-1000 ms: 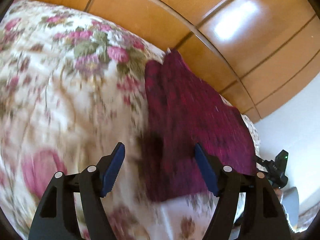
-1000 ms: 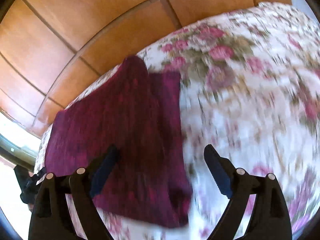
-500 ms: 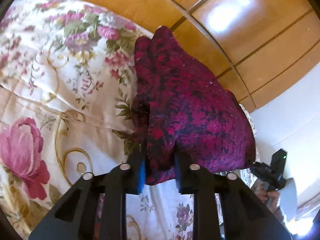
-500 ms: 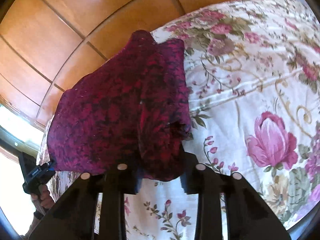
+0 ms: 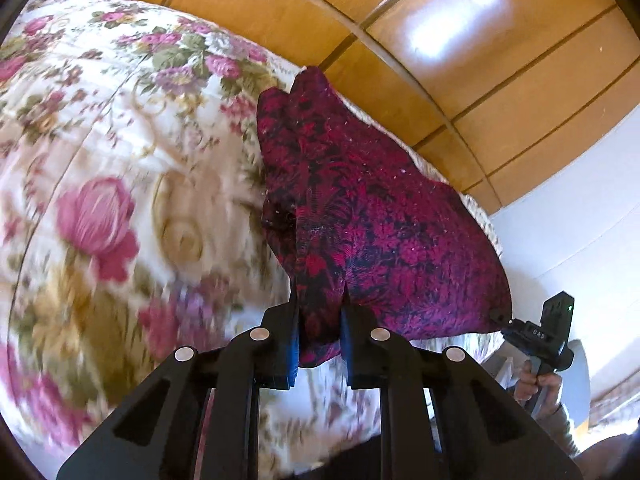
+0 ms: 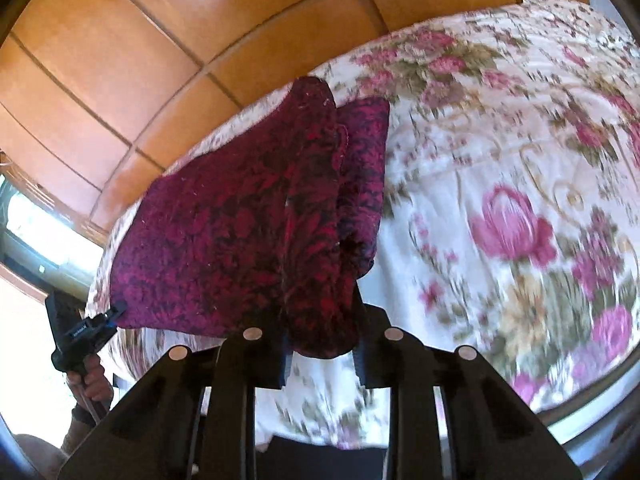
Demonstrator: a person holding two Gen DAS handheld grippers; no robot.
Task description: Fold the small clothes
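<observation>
A small dark red patterned garment [image 5: 372,216] lies on a floral bedspread [image 5: 120,160], its near edge lifted. My left gripper [image 5: 319,344] is shut on the garment's near left corner. My right gripper [image 6: 320,344] is shut on the near right corner of the same garment [image 6: 240,232], and the bedspread [image 6: 500,200] lies beneath it. Each gripper shows in the other's view, clamped on the cloth's corner: the right one [image 5: 506,322] and the left one [image 6: 114,312].
A wooden panelled headboard [image 5: 400,40] rises behind the bed; it also shows in the right wrist view [image 6: 160,60]. A white wall [image 5: 580,240] stands to the right and a bright window [image 6: 28,232] to the left.
Both grippers came down open over the garment's near edge, shut on its two corners, and now lift it. The bedspread is blurred with motion.
</observation>
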